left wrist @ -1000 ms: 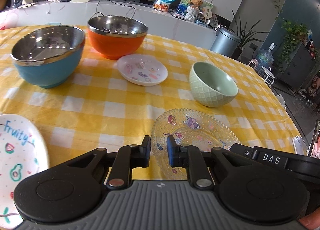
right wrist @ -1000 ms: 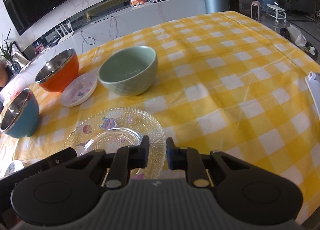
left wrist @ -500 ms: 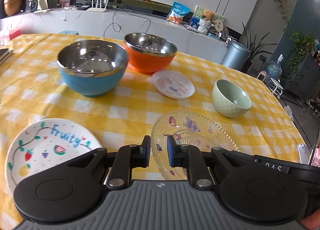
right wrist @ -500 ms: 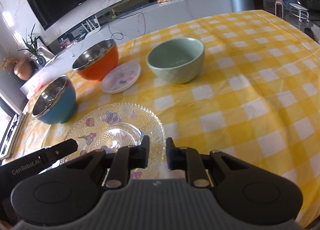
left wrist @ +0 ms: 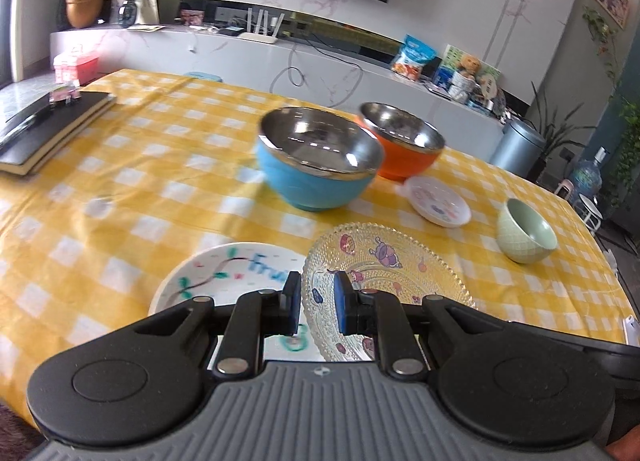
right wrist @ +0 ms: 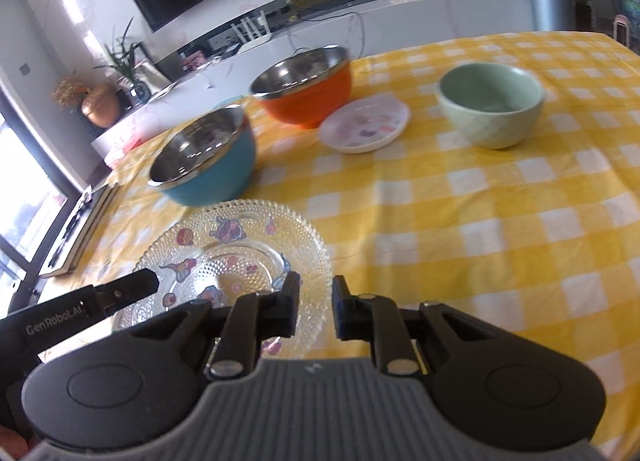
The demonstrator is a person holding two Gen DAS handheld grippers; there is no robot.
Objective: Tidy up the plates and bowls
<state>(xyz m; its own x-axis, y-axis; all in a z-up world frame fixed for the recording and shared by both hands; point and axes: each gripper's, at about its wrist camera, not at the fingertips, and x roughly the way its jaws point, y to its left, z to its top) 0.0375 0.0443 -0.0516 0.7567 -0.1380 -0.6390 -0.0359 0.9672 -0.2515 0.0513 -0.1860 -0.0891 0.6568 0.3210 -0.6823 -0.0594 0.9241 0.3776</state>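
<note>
Yellow-checked tablecloth (left wrist: 160,165) with bowls and plates.
Left gripper (left wrist: 316,303) and right gripper (right wrist: 316,311), slightly parted, empty, above clear beaded glass plate (right wrist: 240,245) near its front edge.

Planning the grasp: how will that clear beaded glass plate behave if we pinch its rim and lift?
The glass plate looks rigid and probably fragile: clear pressed glass. Its beaded rim may give the pads some bite, though glass is likely slick. It lies flat and shallow on the tablecloth, so getting a finger under the edge could be awkward.
</note>
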